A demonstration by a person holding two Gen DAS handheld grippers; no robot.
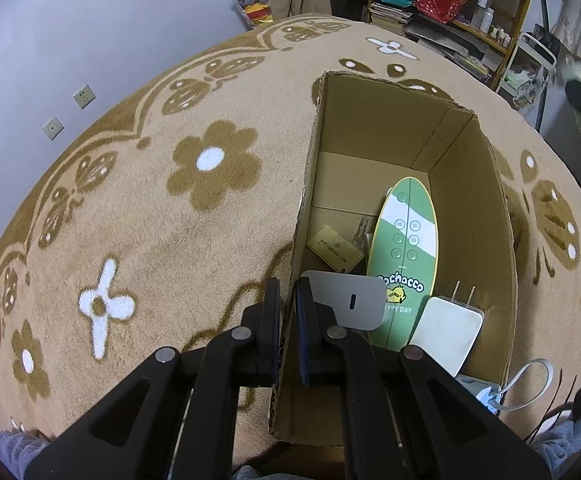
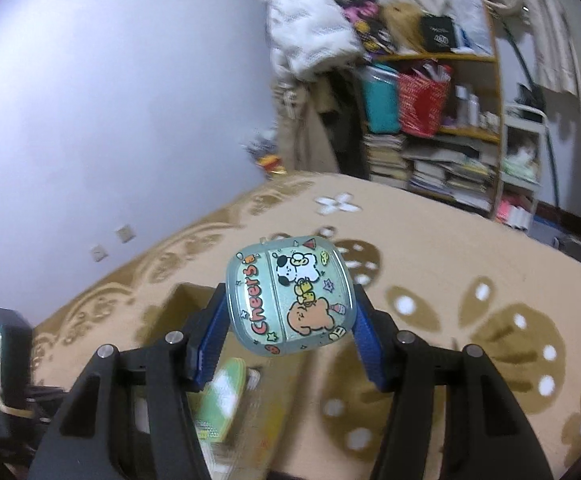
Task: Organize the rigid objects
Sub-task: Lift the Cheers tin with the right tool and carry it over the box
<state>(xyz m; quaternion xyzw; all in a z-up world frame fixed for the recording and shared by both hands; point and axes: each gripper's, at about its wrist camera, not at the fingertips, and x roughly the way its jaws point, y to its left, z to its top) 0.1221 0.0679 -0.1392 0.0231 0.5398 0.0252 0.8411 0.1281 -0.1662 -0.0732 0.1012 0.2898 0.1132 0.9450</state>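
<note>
My left gripper is shut on the left wall of an open cardboard box that stands on the carpet. Inside the box lie a green oval "Pochacco" speaker, a white plug adapter, a gold card and a grey flat piece. My right gripper is shut on a pale green cartoon case marked "cheers" and holds it in the air above the carpet. The box and green speaker show blurred below it.
A beige flower-pattern carpet covers the floor. A white cable and blue plug lie at the box's near right corner. Shelves with bags and books stand at the back right. A wall with sockets is on the left.
</note>
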